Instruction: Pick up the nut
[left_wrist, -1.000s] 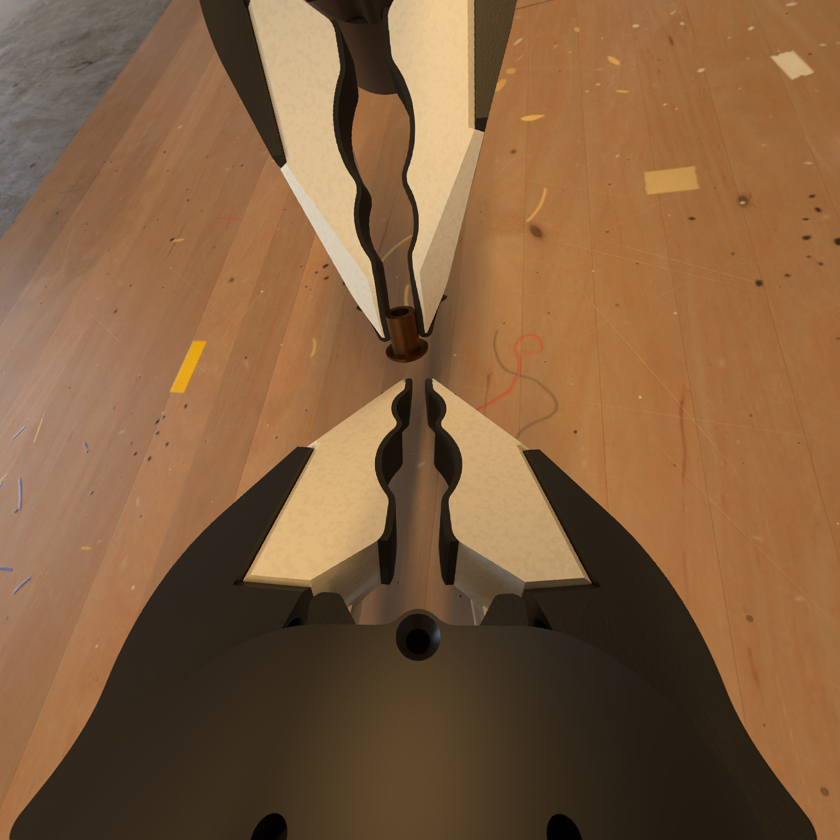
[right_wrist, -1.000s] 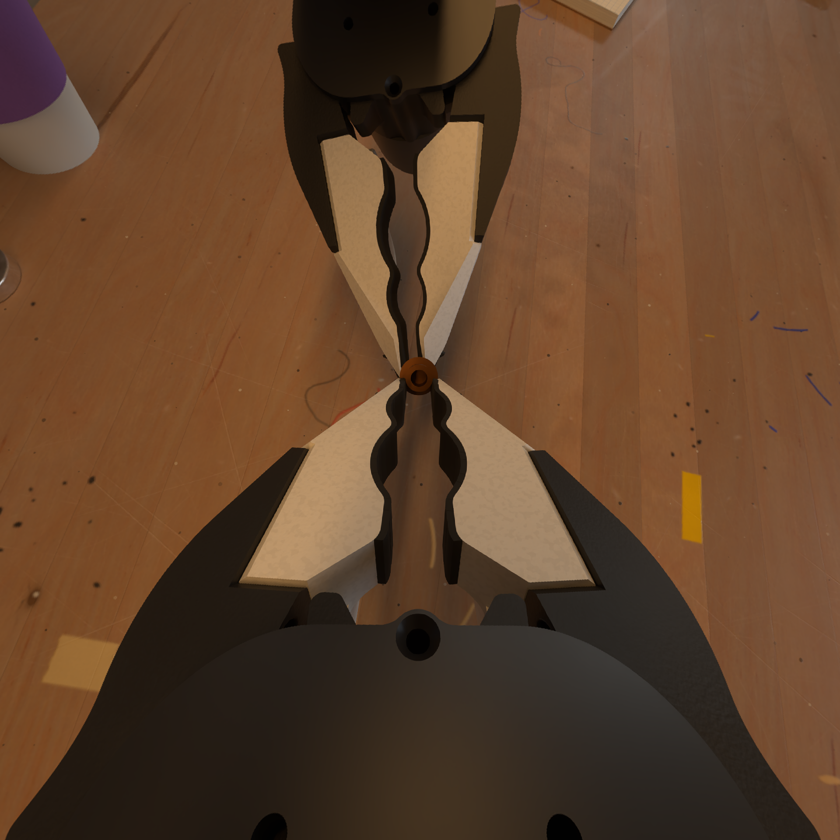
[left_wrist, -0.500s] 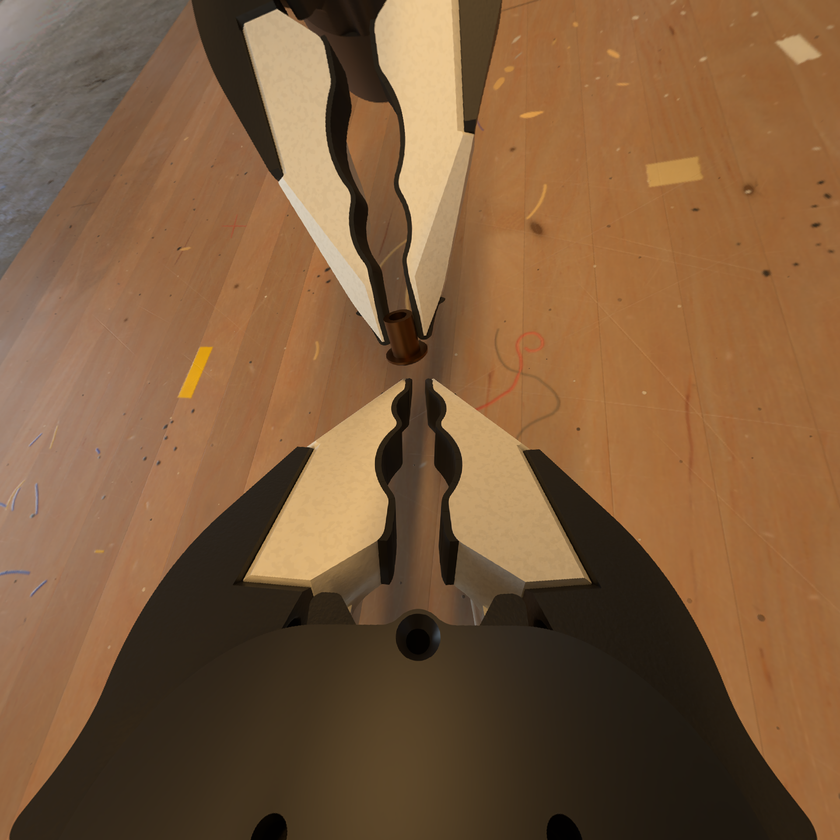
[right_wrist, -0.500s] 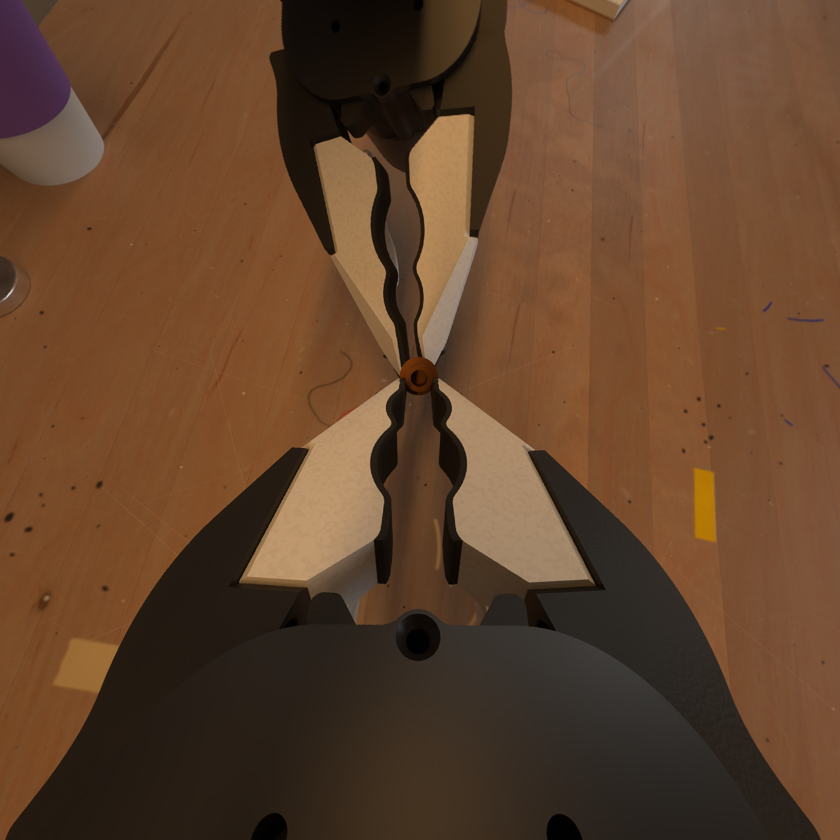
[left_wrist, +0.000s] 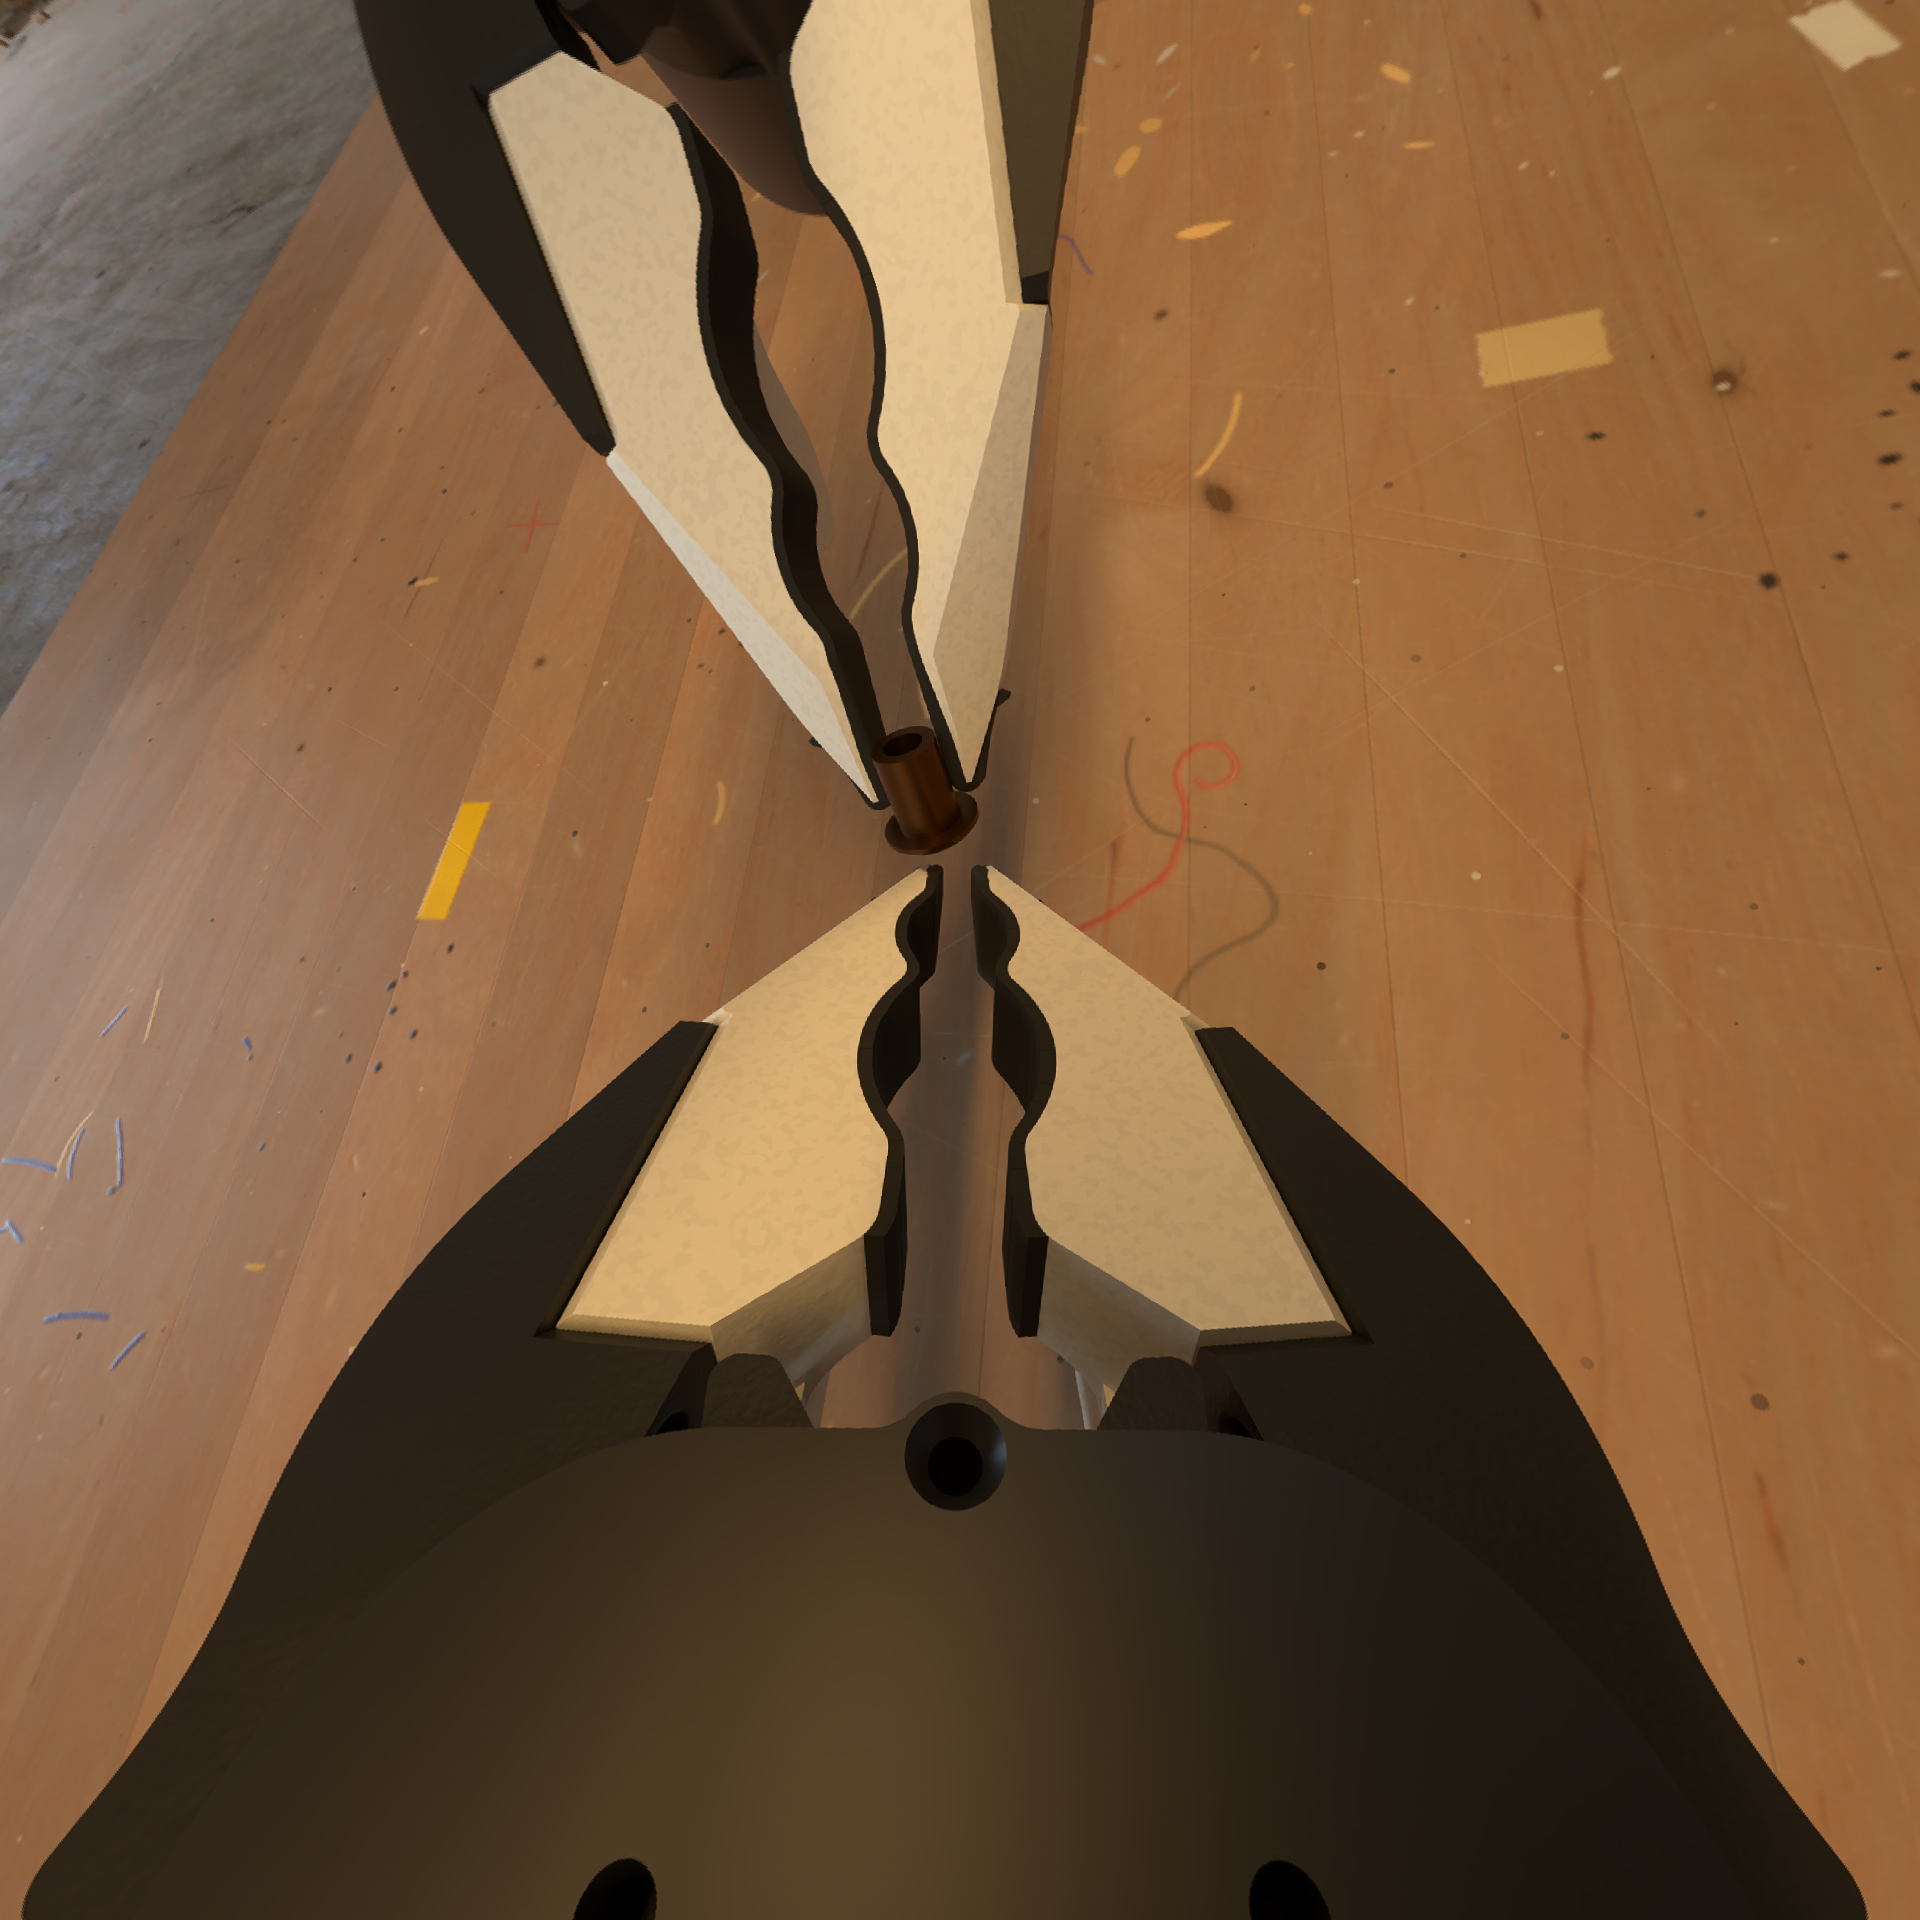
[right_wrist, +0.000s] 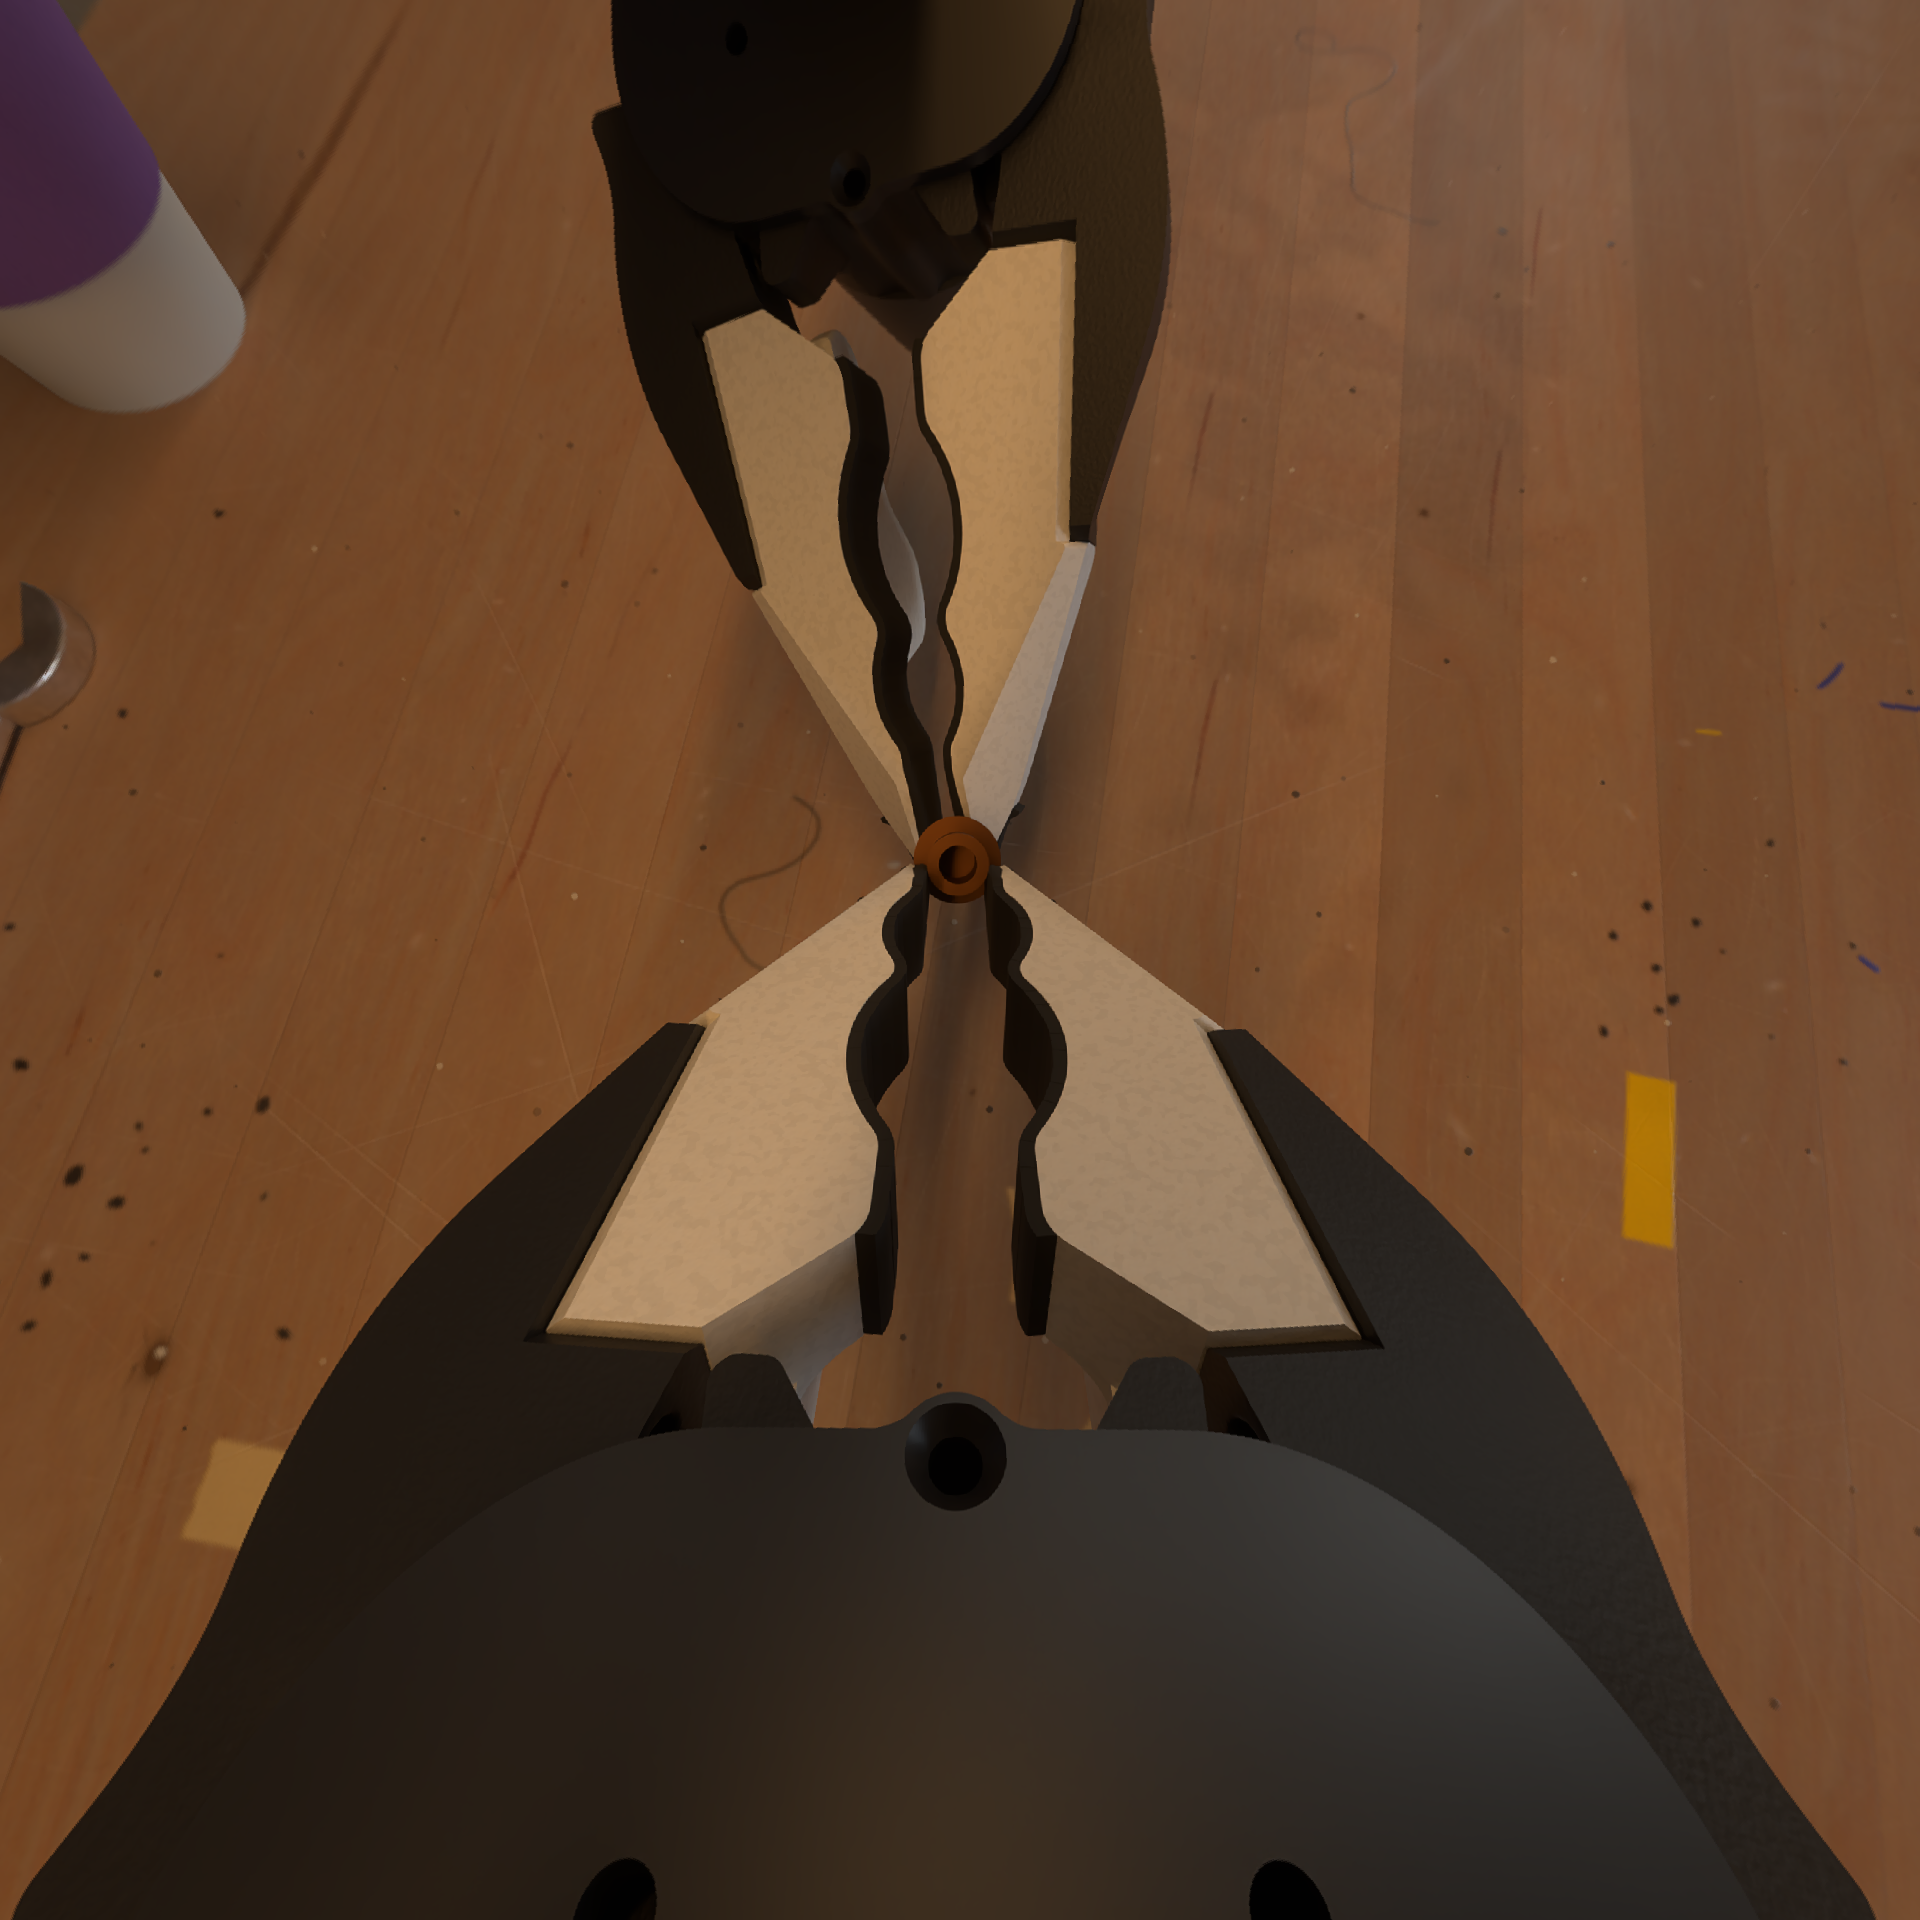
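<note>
A: Start me on the left wrist view. What have I got?

B: From where I sit, my left gripper (left_wrist: 956, 883) fills the near half, its tips pinched to a thin slit with nothing between them. Just beyond the tips is the nut (left_wrist: 923, 792), a small brown flanged sleeve, bore pointing up and away, flange toward my camera. It is apart from my left tips by a small gap.

A: Who has it, then?

B: The right gripper (left_wrist: 920, 774) comes down from the far side, and its two cream fingertips (left_wrist: 977, 665) clamp the nut's barrel from either side. The nut sits just over the wooden table (left_wrist: 1507, 1039); I cannot tell whether the flange touches the boards. A yellow tape strip (left_wrist: 453, 860) lies off to the left, a red and grey scribble (left_wrist: 1184, 862) to the right.

A: And the right wrist view?

B: Here my right gripper (right_wrist: 956, 883) is nearest, clenched on the nut (right_wrist: 957, 860), which I see end-on as an orange ring with a dark bore. The left gripper (right_wrist: 940, 821) reaches in from the far side, its tips almost meeting, right behind the nut; contact I cannot judge. A white and purple cylinder (right_wrist: 94, 229) stands far left, a metal ring (right_wrist: 42, 655) at the left edge, and another yellow strip (right_wrist: 1650, 1158) to the right on the table (right_wrist: 364, 831).
</note>
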